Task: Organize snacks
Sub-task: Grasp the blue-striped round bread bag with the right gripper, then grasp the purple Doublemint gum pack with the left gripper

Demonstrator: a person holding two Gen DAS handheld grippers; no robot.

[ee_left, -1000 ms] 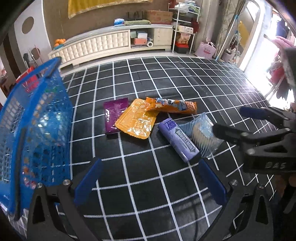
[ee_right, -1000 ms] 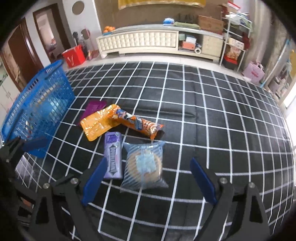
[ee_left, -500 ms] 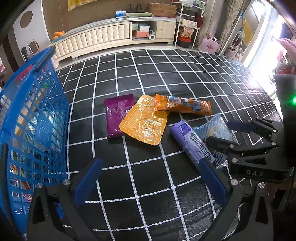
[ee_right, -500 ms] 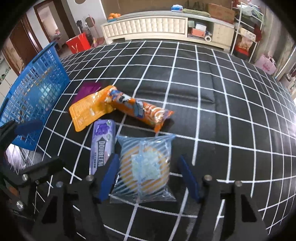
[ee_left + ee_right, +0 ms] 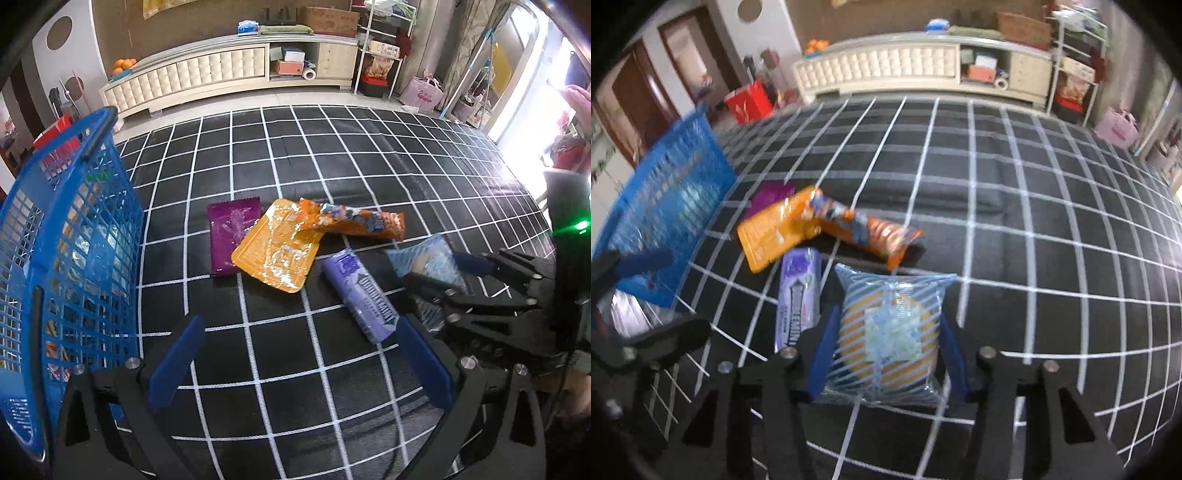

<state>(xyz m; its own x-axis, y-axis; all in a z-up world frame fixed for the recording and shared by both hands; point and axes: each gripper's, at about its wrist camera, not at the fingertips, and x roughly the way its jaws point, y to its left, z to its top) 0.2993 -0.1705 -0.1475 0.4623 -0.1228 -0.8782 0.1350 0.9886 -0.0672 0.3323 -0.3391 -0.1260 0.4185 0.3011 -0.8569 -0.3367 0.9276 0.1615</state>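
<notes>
**Right gripper closes around the striped cake packet**

The right gripper (image 5: 886, 354) has its two blue pads pressed against the sides of a clear, blue-striped packet (image 5: 888, 330) holding a round golden cake, so it grips the packet near its lower half. The packet lies flat on the black grid mat (image 5: 1034, 258), roughly square, its crimped top edge pointing away from the camera and its bottom seam towards the gripper. In the left wrist view the same packet (image 5: 428, 260) shows partly behind the right gripper's black linkage.

Just left of it lies a purple gum pack (image 5: 798, 295), a long, narrow bar. Its long axis runs nearly parallel to the right gripper's fingers, printed lettering reading along its length. Beyond these, an orange snack bag (image 5: 868, 232) lies crosswise, its long axis slanting from upper left to lower right, one end overlapping a flat orange pouch (image 5: 772, 230). A dark purple sachet (image 5: 229, 232) sits beside the pouch, partly under its edge.

The left gripper (image 5: 299, 365) hovers above the mat with its fingers spread wide and nothing between them. A blue basket (image 5: 70, 258) stands on the mat at the far left, well apart from the snacks.
</notes>
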